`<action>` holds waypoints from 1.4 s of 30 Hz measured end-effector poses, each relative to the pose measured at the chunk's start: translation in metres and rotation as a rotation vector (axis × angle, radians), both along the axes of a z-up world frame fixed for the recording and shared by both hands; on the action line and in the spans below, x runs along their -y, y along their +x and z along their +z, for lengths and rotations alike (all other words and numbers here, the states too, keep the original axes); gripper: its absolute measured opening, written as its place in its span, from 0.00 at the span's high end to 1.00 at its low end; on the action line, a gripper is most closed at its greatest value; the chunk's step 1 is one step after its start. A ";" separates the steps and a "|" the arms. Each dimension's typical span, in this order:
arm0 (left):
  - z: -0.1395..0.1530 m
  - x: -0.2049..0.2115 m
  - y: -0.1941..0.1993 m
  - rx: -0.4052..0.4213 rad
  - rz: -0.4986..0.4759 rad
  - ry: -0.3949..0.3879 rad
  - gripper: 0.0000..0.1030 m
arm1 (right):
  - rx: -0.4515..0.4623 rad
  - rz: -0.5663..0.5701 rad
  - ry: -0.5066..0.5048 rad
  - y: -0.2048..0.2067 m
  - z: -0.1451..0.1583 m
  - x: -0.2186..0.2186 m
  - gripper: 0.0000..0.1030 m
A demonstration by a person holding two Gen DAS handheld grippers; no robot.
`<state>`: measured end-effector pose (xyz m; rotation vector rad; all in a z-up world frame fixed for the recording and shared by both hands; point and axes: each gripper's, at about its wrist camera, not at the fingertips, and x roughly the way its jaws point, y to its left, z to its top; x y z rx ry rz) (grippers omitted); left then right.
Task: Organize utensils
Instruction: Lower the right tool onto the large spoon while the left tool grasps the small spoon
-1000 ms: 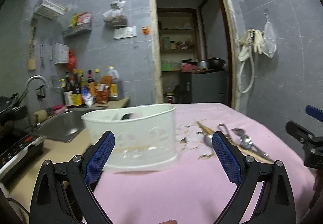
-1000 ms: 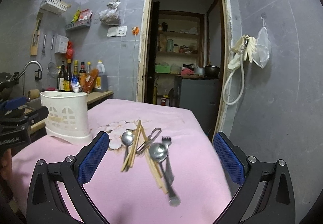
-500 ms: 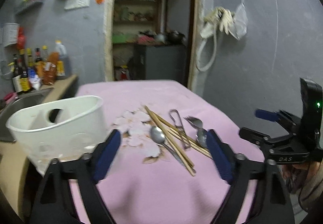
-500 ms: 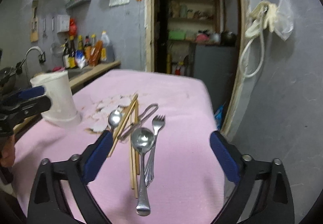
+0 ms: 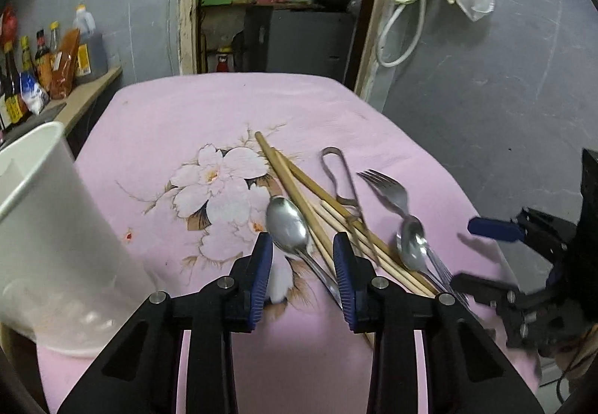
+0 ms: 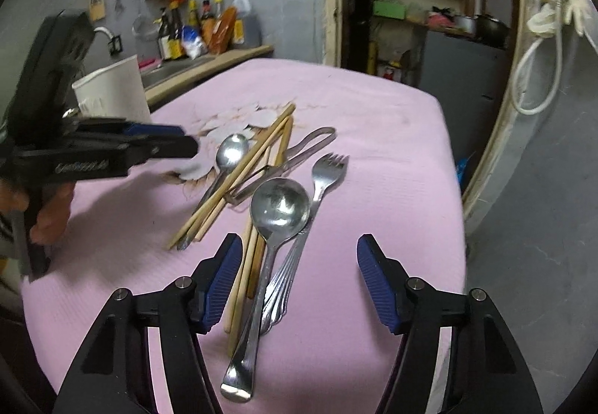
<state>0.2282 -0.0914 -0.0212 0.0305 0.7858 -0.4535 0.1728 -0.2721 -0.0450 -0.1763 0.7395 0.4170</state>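
— Left wrist view first: what do you have under your left tongs (image 5: pixel 302 257)?

— A small steel spoon (image 5: pixel 289 223) with its bowl just ahead of my blue pads. Its handle runs back between them, but the pads are apart from it. The jaws are closing and already stand narrow, gripping nothing.

— And beside the spoon?

— A bundle of pale wooden chopsticks (image 5: pixel 299 186) crosses it on the right, lying slantwise on the pink cloth-covered worktop (image 5: pixel 179 107) with its white flower print (image 5: pixel 224 189). Next come thin grey metal kitchen tongs (image 5: pixel 340 178), then a steel fork (image 5: pixel 388 189) and a large steel spoon (image 5: pixel 411 242) lying on it.

— Where is the holder?

— The white plastic utensil holder (image 5: pixel 48 238) stands at the left edge of the worktop, well apart from the pile.

— What about the right side?

— In the right wrist view my right tongs (image 6: pixel 299 275) hang over the near end of the pile. The large spoon's handle, the fork's handle and a few chopstick ends lie between the pads, none of them touched. These jaws are closing too, yet still stand fairly wide and hold nothing.

— Can each see the other?

— Yes. A hand (image 6: pixel 45 212) holding the left tool shows at the left of that view.
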 end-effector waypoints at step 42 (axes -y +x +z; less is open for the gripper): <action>-0.028 -0.009 0.046 -0.189 0.012 -0.105 0.97 | -0.029 0.049 -0.105 0.034 -0.019 -0.037 0.60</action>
